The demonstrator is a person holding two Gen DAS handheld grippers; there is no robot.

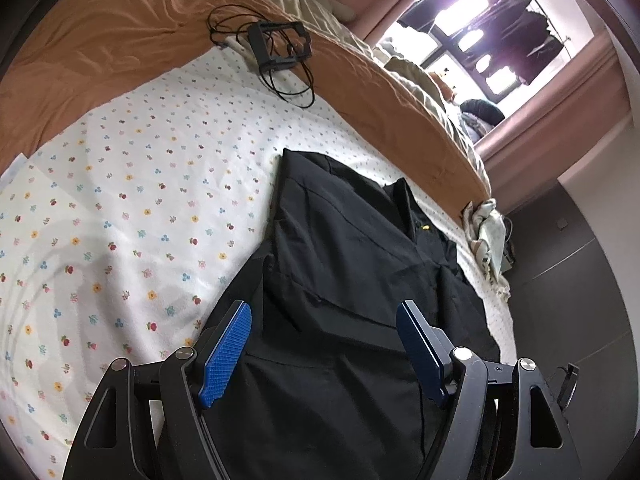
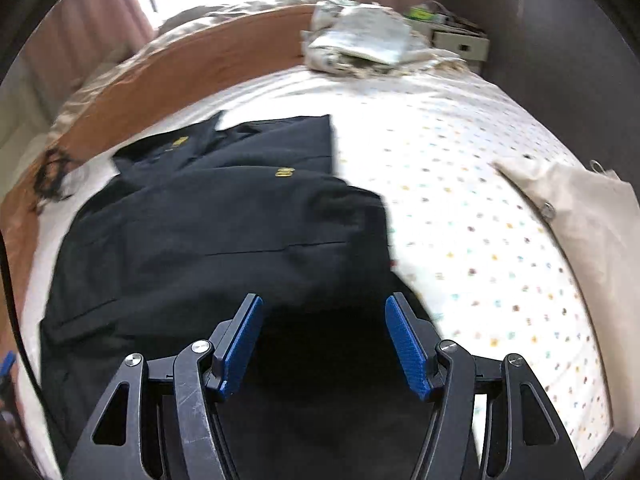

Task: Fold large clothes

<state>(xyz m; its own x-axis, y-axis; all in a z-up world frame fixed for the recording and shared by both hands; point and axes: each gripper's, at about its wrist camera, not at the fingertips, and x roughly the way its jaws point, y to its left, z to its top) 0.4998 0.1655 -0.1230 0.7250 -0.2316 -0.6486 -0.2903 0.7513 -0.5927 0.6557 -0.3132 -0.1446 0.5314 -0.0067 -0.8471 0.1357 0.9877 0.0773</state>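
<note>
Black jacket (image 1: pixel 352 240) lies on the bed (image 1: pixel 120 200), filling lower centre of both views. Its long axis runs straight away from my jaws toward the collar at upper centre. Left gripper (image 1: pixel 323 320) and right gripper (image 2: pixel 324 320) both hover over the near end, jaws apart, nothing held. Neither looks clearly nearer. Near hem is hidden under my jaws; right view is motion-blurred.

Daylight glares through the blown-out window (image 1: pixel 472 36) beyond the fingers; right wrist view is motion-blurred; fisheye edges curve darkly.
</note>
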